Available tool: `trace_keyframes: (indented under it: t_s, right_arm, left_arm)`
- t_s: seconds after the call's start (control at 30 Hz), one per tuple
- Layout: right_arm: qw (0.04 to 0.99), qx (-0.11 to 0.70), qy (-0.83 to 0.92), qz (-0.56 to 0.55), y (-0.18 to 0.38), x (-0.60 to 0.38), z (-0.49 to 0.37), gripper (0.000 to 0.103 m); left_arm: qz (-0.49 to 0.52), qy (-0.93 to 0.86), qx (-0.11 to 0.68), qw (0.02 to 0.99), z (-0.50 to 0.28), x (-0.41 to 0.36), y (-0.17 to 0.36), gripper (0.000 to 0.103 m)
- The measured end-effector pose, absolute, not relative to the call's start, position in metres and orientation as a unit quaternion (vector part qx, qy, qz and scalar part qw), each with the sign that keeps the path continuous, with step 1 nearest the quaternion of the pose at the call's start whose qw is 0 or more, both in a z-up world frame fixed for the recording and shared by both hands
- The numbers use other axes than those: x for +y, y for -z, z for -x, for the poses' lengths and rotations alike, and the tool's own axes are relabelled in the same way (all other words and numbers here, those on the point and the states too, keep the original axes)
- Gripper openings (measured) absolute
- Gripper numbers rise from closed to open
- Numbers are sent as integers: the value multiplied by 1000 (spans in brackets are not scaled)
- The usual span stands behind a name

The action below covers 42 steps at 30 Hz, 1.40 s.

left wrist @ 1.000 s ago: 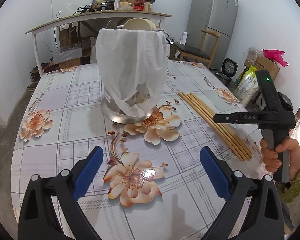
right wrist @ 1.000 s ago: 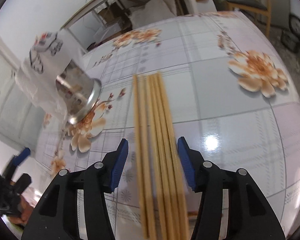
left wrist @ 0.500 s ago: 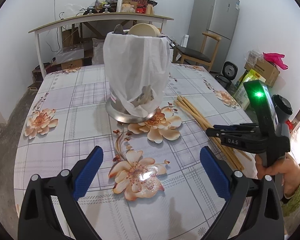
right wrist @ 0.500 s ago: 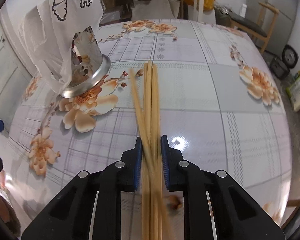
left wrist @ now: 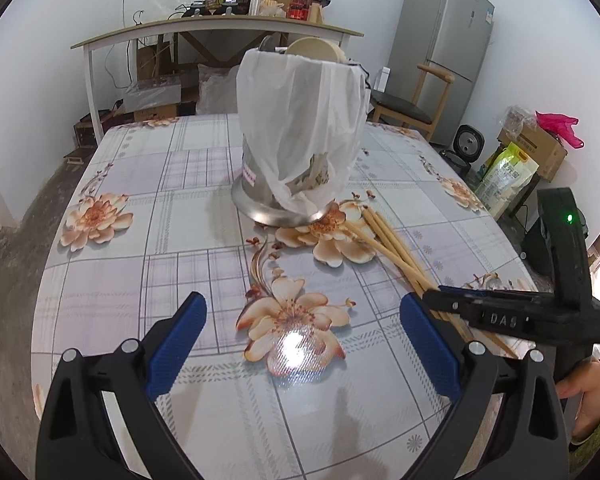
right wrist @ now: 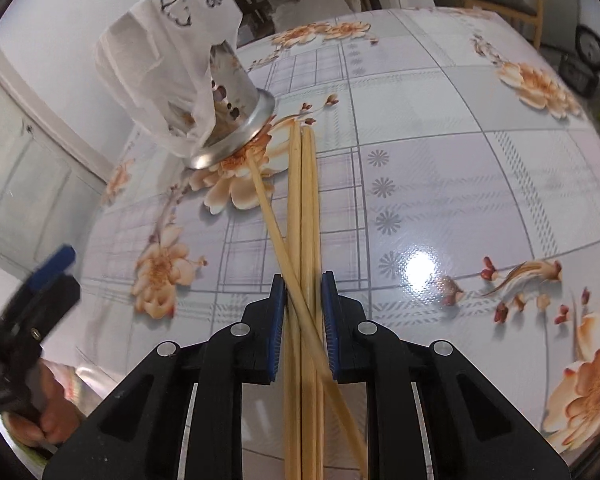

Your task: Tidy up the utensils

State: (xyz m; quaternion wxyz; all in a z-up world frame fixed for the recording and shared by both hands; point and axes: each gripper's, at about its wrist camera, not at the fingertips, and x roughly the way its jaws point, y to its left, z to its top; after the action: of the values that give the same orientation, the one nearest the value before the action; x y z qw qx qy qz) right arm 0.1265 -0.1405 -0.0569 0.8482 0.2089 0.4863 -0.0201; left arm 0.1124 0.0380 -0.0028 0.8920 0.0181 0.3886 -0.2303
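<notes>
Several long bamboo chopsticks [right wrist: 302, 200] lie bunched along the floral tablecloth; one crosses the others at a slant. My right gripper [right wrist: 303, 292] is shut on the chopsticks near their near ends, tips pointing at the holder. It also shows in the left wrist view [left wrist: 432, 294], with the chopsticks [left wrist: 388, 244] running up to the holder's base. The metal utensil holder [left wrist: 284, 204], draped with a white plastic bag [left wrist: 300, 120], stands mid-table and holds a wooden utensil [left wrist: 314, 50]. My left gripper [left wrist: 300, 324] is open and empty, hovering above the table's near side.
The floral tablecloth [left wrist: 140, 280] covers the table. Beyond it stand a cluttered side table [left wrist: 220, 24], a wooden chair [left wrist: 416, 104], a fridge [left wrist: 444, 52] and boxes and bags [left wrist: 528, 152] on the floor at right.
My right gripper closed from open onto the chopsticks, and the bundle shifted toward the holder with one stick skewed. The left gripper stayed open and drew closer to the table.
</notes>
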Motion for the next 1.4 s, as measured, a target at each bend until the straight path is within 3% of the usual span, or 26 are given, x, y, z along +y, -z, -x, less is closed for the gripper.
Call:
trace_keyframes:
  t_s: [0.13,0.3,0.5,0.67,1.2,1.4]
  right_arm:
    - [836,482,3,-263,61,-154,-130,21]
    - [836,471,-2,-280,50,-161,-126,49]
    - [838,493,12,-233,47,-140,-109,65]
    - [852,490,35,-178,52,-119,-88,72]
    - [884,435,118,-124,21,-166,-93,94]
    - [894,411,161,-73,3,-202,-98,95]
  left_arm:
    - [-30,224,395,890,-111,38,5,95]
    - [-51,216,419,881,-115,33,21,95]
    - [-32,220,443,869,-120,34,37,95]
    - [-38,234,479,845,-124,26,56,95]
    - [-116,195,460,858,-116,11,64,98]
    - [-119,194,473,851,-119,8,64,98]
